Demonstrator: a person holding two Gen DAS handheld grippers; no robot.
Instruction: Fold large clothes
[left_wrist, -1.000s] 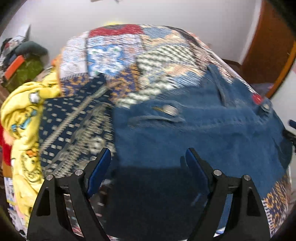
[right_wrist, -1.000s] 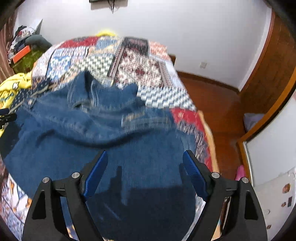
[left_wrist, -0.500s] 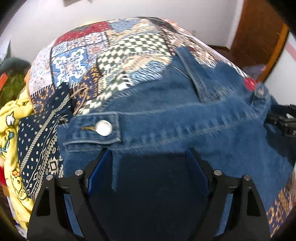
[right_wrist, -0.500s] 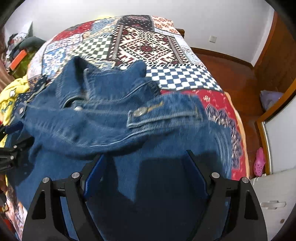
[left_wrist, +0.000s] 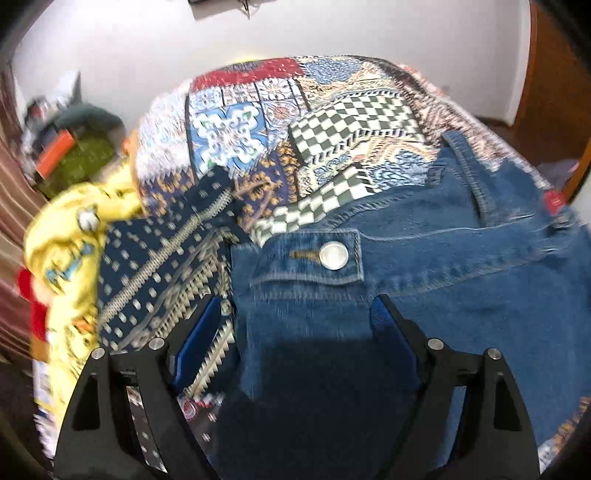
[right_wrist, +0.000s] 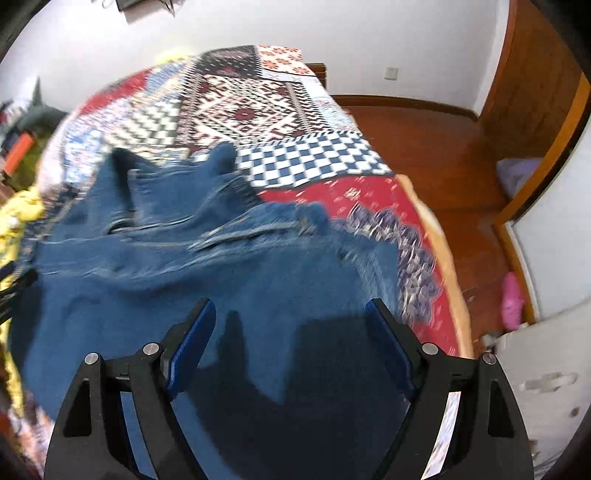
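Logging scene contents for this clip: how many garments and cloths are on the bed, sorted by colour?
Blue denim jacket: 1
Yellow printed garment: 1
Navy patterned cloth: 1
Patchwork bedspread underneath: 1
Total: 4

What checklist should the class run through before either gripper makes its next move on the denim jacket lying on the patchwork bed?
1. Left gripper open: ok, its jaws stand wide apart over the denim jacket.
2. Right gripper open: ok, nothing sits between its jaws.
3. Jacket lying flat: not ok, the collar area is bunched and ridged.
4. Metal button fastened on its flap: ok.
5. Jacket fully on the patchwork bed: cannot tell, the near edge is hidden below both grippers.
6. Neighbouring clothes apart from the jacket: not ok, the navy patterned garment meets its left edge, beside the yellow garment.
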